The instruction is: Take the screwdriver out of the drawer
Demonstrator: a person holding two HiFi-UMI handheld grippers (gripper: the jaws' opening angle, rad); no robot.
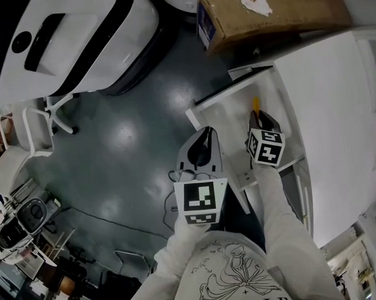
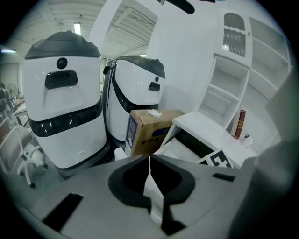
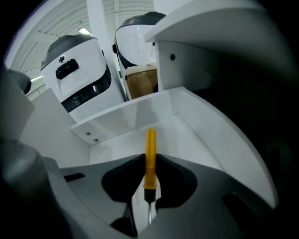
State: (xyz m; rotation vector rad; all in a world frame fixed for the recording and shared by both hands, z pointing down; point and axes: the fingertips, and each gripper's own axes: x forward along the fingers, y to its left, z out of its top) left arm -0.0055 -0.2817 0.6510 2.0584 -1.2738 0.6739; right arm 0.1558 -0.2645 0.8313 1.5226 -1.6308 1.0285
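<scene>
Since my right gripper (image 3: 149,163) is clenched on the yellow handle of the screwdriver (image 3: 150,140), which sits low in the open drawer (image 3: 135,114) with its handle toward the far wall, I'd keep the grip square and raise it level. The cabinet top (image 3: 210,28) overhangs on the right, so the free room is up and toward the near left. My left gripper (image 2: 149,161) is closed on nothing, left of the drawer.
</scene>
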